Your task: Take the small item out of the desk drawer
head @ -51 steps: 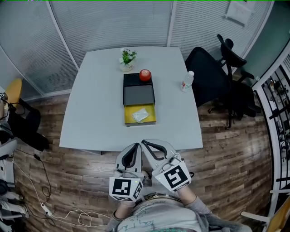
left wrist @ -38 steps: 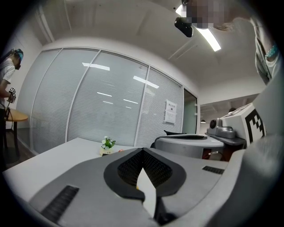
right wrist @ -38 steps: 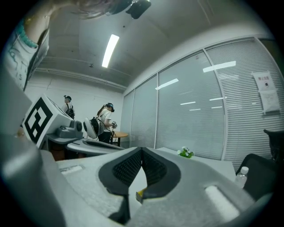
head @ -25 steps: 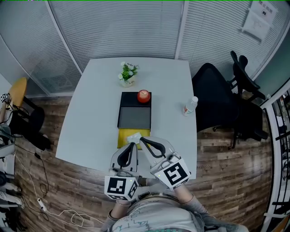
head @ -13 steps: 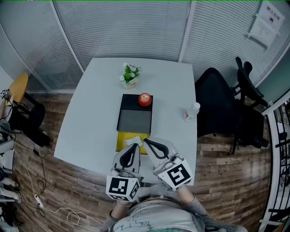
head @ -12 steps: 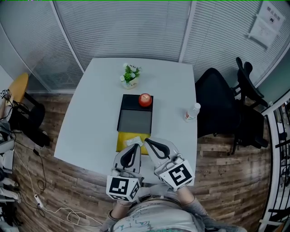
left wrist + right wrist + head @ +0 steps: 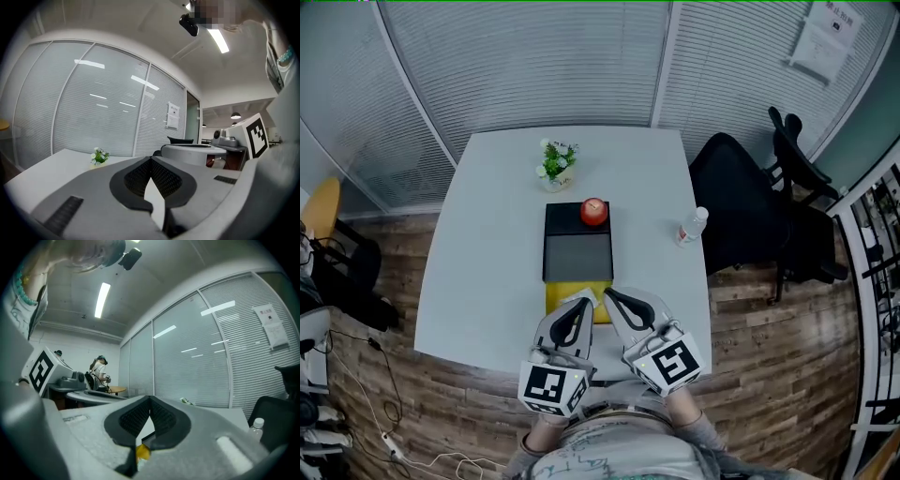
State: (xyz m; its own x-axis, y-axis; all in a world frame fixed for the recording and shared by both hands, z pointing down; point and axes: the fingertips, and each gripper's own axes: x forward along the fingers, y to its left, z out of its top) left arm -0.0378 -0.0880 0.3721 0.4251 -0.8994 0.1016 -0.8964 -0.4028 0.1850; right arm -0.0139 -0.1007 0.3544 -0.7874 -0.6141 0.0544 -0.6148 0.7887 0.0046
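Note:
A black drawer unit point(image 7: 576, 255) lies mid-table with its yellow drawer point(image 7: 562, 296) pulled out toward me. A red apple point(image 7: 593, 212) rests on the unit's far end. Both grippers hover side by side over the table's near edge, their tips above the drawer's front. The left gripper point(image 7: 587, 299) point(image 7: 151, 159) is shut with nothing in it. So is the right gripper point(image 7: 607, 293) point(image 7: 150, 398), through whose jaws a sliver of the yellow drawer point(image 7: 143, 452) shows. The small item in the drawer is hidden behind the grippers.
On the white table point(image 7: 487, 234), a small potted plant point(image 7: 555, 161) stands at the back and a water bottle point(image 7: 691, 225) near the right edge. A black office chair point(image 7: 750, 202) stands to the right. Glass partitions with blinds lie behind.
I have come closer to the table: the gripper tips, earlier short of its front edge, now overlap the yellow drawer. Both grippers have stayed shut.

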